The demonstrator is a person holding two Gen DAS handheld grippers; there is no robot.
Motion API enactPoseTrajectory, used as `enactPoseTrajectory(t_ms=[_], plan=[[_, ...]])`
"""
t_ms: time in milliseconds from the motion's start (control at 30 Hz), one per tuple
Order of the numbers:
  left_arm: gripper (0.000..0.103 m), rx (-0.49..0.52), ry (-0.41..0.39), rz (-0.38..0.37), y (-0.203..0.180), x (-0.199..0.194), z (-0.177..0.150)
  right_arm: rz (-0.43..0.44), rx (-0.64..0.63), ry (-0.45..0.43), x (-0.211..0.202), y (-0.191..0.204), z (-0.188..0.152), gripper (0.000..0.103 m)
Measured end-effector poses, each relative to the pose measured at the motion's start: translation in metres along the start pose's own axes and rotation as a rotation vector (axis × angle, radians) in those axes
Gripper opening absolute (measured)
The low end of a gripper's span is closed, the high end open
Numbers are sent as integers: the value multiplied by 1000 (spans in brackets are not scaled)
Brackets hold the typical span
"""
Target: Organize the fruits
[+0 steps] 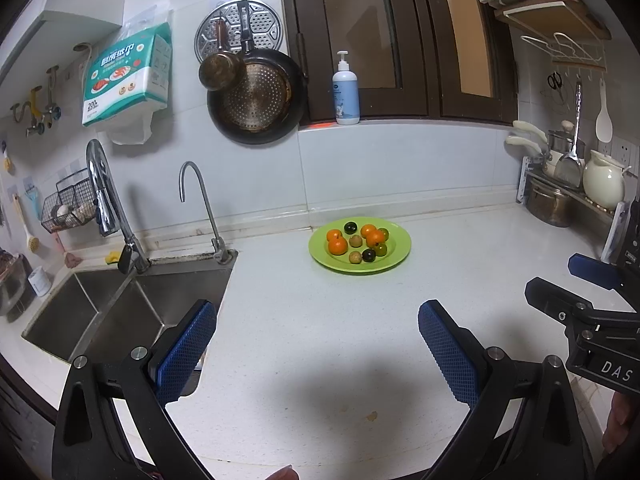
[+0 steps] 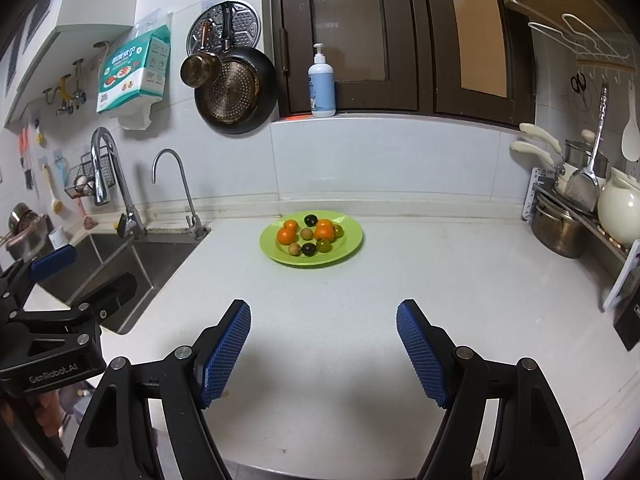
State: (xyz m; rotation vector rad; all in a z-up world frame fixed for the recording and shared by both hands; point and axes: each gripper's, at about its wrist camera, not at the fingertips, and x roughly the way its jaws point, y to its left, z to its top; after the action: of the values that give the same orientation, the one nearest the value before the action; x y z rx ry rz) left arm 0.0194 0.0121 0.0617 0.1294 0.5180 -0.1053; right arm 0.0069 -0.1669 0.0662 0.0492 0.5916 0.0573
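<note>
A green plate [image 1: 396, 258] [image 2: 348, 250] sits on the white counter near the back wall. It holds several small fruits: orange ones [image 1: 338, 245] [image 2: 286, 235], dark ones [image 1: 368, 255] [image 2: 308, 249], brown ones [image 1: 355, 257] [image 2: 295, 249] and green ones [image 1: 380, 249] [image 2: 324, 245]. My left gripper [image 1: 318, 344] is open and empty, above the counter's front part, well short of the plate. My right gripper [image 2: 323, 344] is open and empty, also short of the plate. The right gripper also shows at the right edge of the left wrist view [image 1: 576, 284], the left one at the left edge of the right wrist view [image 2: 84, 276].
A steel sink [image 1: 120, 312] [image 2: 120, 264] with two taps lies left of the plate. A rack with pots and a cream jug [image 1: 604, 180] [image 2: 620, 208] stands at the right. A soap bottle [image 1: 346, 90] [image 2: 321, 84] stands on the window ledge. Pans hang on the wall.
</note>
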Motion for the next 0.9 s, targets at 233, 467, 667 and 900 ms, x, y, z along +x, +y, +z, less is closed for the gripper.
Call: enactPoseTrajectory(t_ms=[233,467,667,900], plan=[[103,-1,-6,9,4,-2,-3,4,-3,2,0,3,-1,76],[103,-1,-8,12,6,-3,-4,9,-8,1,0,5,0,76],[103,-5,-7,14,8,-4,-6,11,-11,2,1,6,0,76],[103,-7,-6,17,10,-3,-5,13,-13,4,2,8,-1,76]])
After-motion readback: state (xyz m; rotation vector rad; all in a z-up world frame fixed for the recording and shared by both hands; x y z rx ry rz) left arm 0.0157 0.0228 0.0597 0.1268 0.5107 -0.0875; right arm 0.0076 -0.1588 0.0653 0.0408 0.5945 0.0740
